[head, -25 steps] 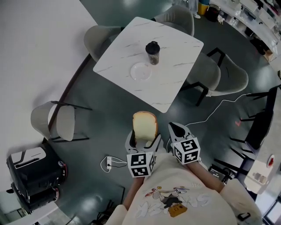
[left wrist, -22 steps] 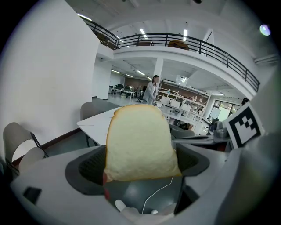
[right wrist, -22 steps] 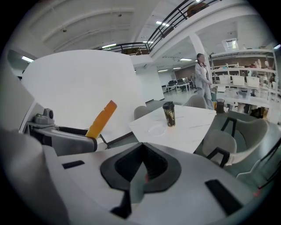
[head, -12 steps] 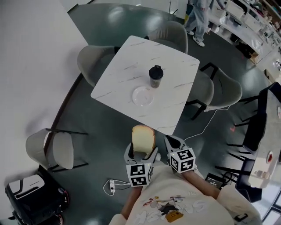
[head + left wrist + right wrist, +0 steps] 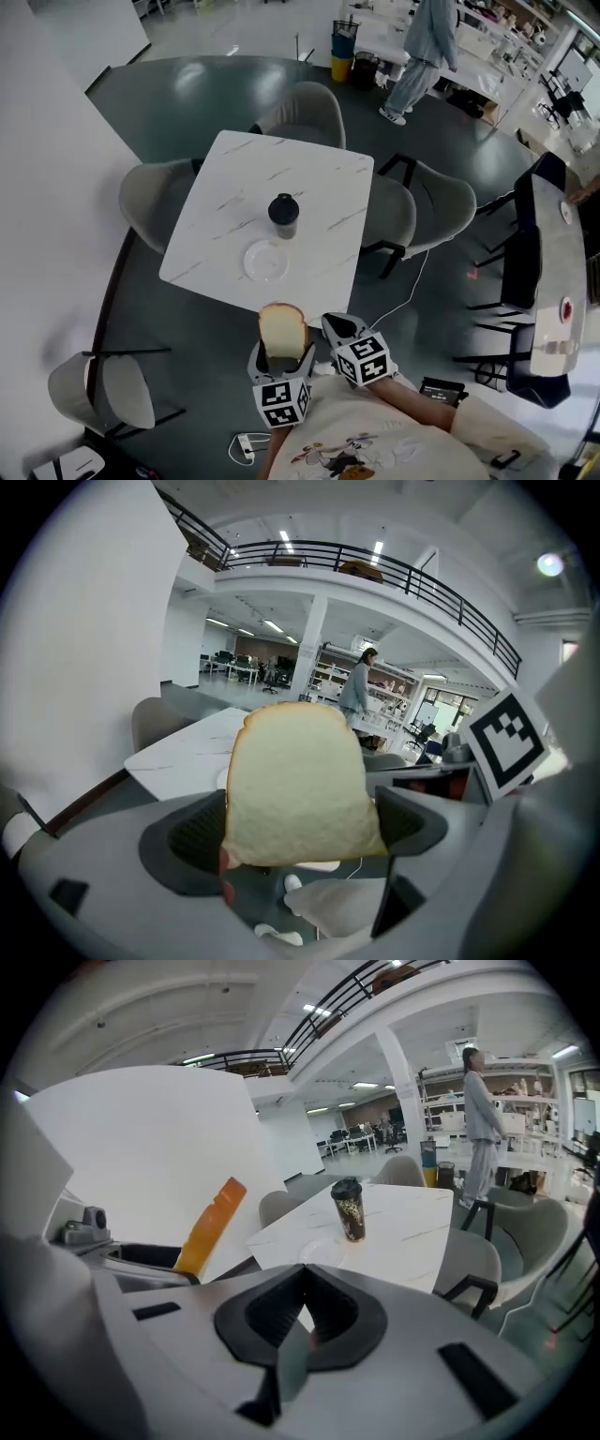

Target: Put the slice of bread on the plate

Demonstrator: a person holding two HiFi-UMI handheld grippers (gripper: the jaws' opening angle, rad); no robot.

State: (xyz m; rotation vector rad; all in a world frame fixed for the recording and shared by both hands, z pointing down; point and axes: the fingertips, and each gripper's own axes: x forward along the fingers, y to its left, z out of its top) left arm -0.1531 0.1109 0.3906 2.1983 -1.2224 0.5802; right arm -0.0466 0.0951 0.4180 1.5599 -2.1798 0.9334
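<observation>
The person has stepped closer to the near edge of the table (image 5: 225, 178).
The left gripper (image 5: 281, 356) clamps an upright slice of bread (image 5: 282, 330), just short of that edge. The plate (image 5: 266, 262) lies near it, beside a dark cup (image 5: 283, 216). The right gripper (image 5: 336, 326) is closed and empty.

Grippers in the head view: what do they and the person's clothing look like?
Both the left gripper and right gripper are pale grey with black pads, each carrying a white cube with black square markers. The person wears a cream long-sleeved top with a cartoon print.
</observation>
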